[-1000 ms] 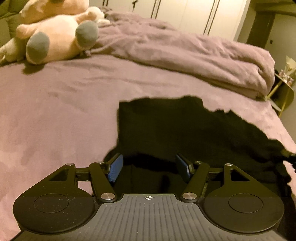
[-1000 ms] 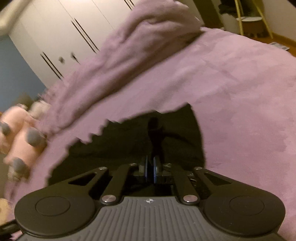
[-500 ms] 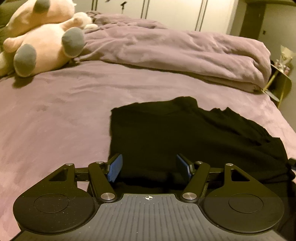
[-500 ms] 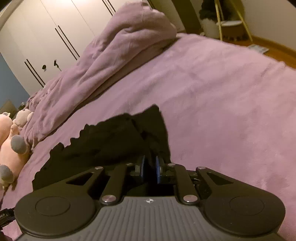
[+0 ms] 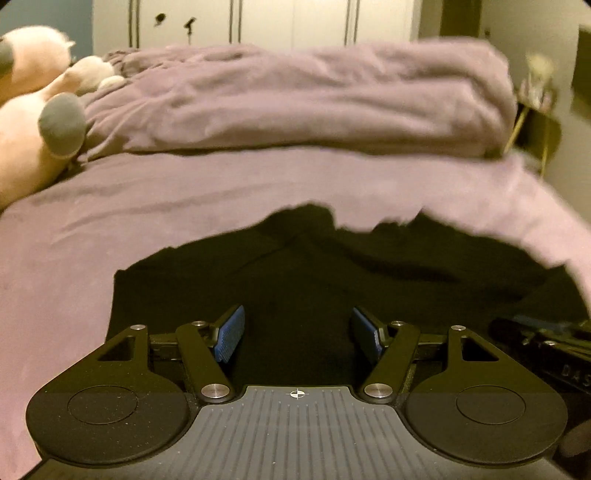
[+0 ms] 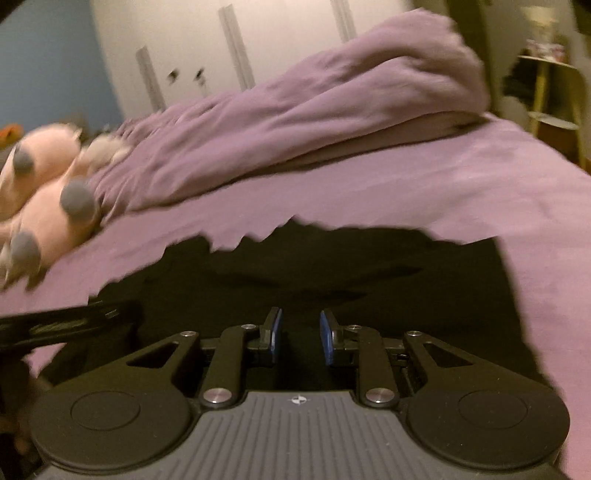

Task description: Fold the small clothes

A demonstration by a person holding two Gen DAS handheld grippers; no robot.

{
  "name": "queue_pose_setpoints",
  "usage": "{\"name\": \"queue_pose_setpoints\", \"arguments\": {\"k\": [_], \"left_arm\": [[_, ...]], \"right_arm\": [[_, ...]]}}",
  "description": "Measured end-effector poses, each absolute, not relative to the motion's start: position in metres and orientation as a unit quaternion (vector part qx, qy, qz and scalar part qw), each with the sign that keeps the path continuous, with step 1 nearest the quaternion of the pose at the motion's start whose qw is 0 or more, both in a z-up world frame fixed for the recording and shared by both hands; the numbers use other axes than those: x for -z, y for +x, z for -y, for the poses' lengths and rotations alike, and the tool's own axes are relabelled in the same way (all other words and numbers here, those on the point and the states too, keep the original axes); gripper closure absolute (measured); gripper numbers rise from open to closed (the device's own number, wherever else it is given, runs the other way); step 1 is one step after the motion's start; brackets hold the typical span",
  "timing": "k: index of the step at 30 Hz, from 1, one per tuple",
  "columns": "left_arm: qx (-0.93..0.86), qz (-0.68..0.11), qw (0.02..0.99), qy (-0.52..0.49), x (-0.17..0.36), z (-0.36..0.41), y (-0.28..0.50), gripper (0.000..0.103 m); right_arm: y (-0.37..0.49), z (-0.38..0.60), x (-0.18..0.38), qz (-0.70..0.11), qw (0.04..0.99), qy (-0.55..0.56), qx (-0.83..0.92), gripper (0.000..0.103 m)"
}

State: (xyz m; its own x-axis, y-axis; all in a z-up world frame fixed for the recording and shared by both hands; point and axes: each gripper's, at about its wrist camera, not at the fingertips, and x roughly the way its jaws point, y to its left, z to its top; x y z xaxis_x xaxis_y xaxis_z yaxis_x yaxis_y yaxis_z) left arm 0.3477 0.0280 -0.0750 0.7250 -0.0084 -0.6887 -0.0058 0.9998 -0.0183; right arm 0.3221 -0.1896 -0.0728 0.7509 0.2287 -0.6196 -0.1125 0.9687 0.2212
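Left wrist, black garment (image 5: 332, 280) flat on bed (image 5: 110, 221), both tools parted

Left wrist view: the camera sits low behind the left tool (image 5: 296, 334), close above the black garment (image 5: 332, 280), and faces along the bed (image 5: 110, 206) toward the heaped duvet (image 5: 295, 103) and the wardrobe doors (image 5: 295, 22). Right wrist view: the camera sits equally low behind the right tool (image 6: 297, 334), tilted, and looks the same general way from farther right. Both views share the garment (image 6: 332, 280), the duvet (image 6: 295, 122), the plush toy (image 5: 33, 133) (image 6: 48, 206) at left and the doors (image 6: 192, 48). Each tool's side shows at the edge of the other view.
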Motion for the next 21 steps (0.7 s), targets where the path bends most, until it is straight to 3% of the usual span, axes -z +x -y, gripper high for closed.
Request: {"name": "queue_pose_setpoints", "arguments": {"k": [3,8,11,16,19,21], "left_arm": [[-0.019,-0.360,0.933,0.000,0.085,-0.043,0.350,0.018],[-0.024,-0.349,0.937,-0.004,0.087,-0.070,0.344,0.015],[-0.041,-0.355,0.934,-0.015,0.079,-0.079,0.339,0.015],[-0.055,-0.380,0.923,-0.033,0.065,-0.100,0.315,0.018],[-0.033,-0.385,0.922,-0.042,0.060,-0.103,0.284,0.018],[-0.028,-0.386,0.921,-0.040,0.060,-0.101,0.266,0.017]], "right_arm": [[0.330,0.186,0.090,-0.357,0.930,0.042,-0.080,0.086],[0.328,0.231,0.091,-0.333,0.940,0.064,-0.039,0.089],[0.325,0.261,0.090,-0.332,0.937,0.104,-0.019,0.099],[0.308,0.273,0.080,-0.330,0.940,0.079,0.026,0.099],[0.291,0.283,0.072,-0.337,0.935,0.101,0.045,0.093],[0.275,0.294,0.067,-0.336,0.929,0.144,0.045,0.078]]}}
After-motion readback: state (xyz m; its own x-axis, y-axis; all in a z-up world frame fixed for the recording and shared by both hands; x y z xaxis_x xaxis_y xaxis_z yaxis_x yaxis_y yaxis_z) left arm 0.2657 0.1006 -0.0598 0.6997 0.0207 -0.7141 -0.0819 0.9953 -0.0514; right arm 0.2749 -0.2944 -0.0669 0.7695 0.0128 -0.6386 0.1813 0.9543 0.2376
